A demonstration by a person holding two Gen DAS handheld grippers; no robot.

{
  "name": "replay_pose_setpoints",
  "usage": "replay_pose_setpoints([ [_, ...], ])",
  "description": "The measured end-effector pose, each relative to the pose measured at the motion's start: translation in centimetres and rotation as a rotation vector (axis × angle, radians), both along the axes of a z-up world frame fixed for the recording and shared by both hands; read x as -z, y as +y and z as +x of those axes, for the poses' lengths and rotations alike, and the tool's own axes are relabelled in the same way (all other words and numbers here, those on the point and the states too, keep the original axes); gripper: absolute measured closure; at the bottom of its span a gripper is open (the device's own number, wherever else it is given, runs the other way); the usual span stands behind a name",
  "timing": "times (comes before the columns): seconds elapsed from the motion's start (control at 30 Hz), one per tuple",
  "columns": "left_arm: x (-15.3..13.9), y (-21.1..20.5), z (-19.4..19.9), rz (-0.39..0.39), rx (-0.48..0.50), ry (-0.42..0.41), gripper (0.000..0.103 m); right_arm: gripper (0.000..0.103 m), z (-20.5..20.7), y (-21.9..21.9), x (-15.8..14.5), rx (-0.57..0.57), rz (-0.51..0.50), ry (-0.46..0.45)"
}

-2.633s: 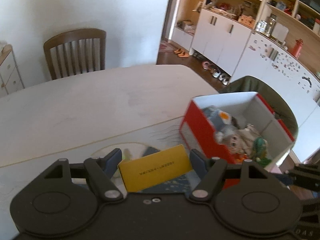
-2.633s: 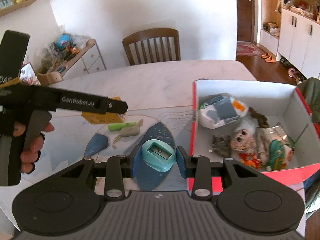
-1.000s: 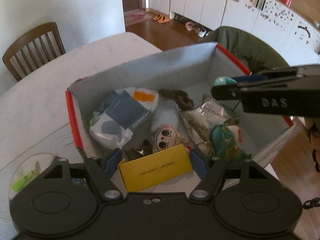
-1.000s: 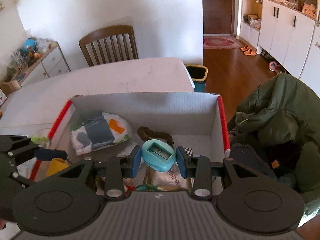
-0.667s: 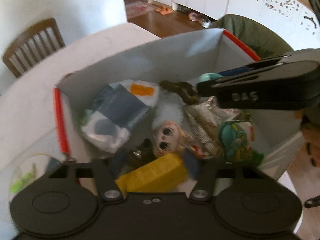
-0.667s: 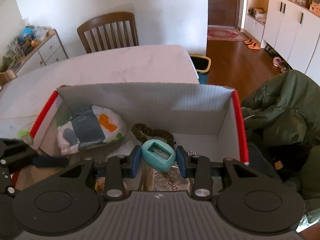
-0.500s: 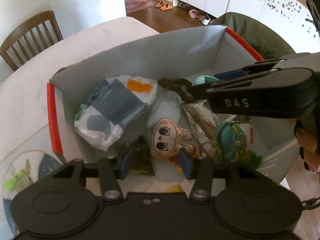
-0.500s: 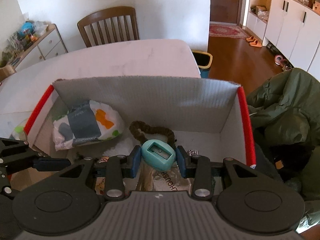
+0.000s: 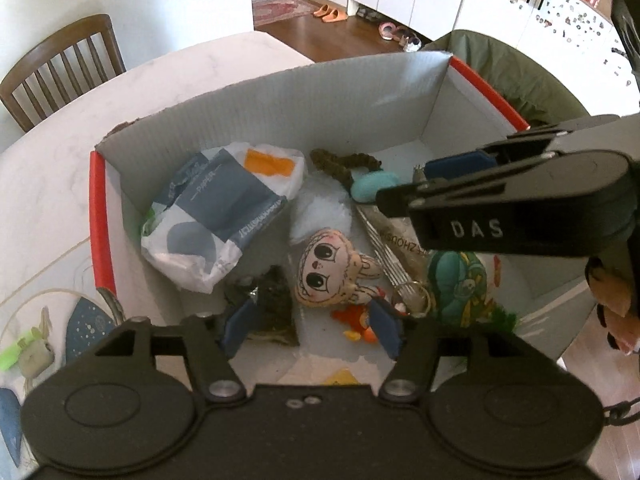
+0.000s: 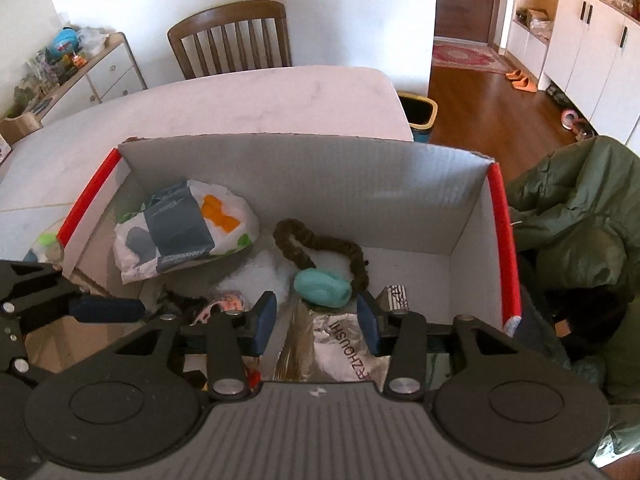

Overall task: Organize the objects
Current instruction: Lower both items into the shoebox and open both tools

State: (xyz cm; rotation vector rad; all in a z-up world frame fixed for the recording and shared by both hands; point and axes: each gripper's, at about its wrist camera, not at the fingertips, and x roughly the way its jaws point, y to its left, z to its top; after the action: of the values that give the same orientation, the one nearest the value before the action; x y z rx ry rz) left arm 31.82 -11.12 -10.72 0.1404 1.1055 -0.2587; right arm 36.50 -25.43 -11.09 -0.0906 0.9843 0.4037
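A: Claws first. How do they stand?

B: Left claw [image 9: 310, 330] sits at the lower middle of its own view, spread wide with nothing between its blue pads [image 9: 236, 326]. Right claw [image 10: 316, 320] is also spread wide and empty, at the lower middle of its view.

A: Where is the teal sharpener?

B: Sharpener [image 10: 322, 285] lies in the box [image 10: 304, 184], just above the gap of the right claw, free of both pads. It touches the brown braided band [image 10: 320, 246] behind it. In the left view the same sharpener [image 9: 374, 186] shows at centre right, just beyond the tip of the right claw, which reaches in from the right edge.

A: And the yellow card?

B: Only a small yellow corner [image 9: 340, 378] shows at the bottom middle of the left view, below the open claw. I cannot tell how it lies.

A: What else is in the box?

B: A tissue pack [image 9: 224, 216] at the left, a doll face charm [image 9: 328, 268] in the middle, a foil packet [image 10: 352, 352] under the right claw, and a green toy [image 9: 460, 284] at the right.

A: Outside the box?

B: The box stands on a pale tabletop [image 10: 240, 108]. A wooden chair [image 10: 232, 38] is at the top of the right view, and a green jacket [image 10: 576, 216] at its right edge. A hand [image 9: 612, 308] shows at the right edge of the left view.
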Motion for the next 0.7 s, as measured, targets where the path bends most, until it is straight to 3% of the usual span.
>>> replay_pose_setpoints([
  [0.7,-4.5,1.8,-3.4,-0.061,-0.013,-0.133,0.027,0.058,-5.2,-1.2,-6.3,0.004,0.121,-0.117],
])
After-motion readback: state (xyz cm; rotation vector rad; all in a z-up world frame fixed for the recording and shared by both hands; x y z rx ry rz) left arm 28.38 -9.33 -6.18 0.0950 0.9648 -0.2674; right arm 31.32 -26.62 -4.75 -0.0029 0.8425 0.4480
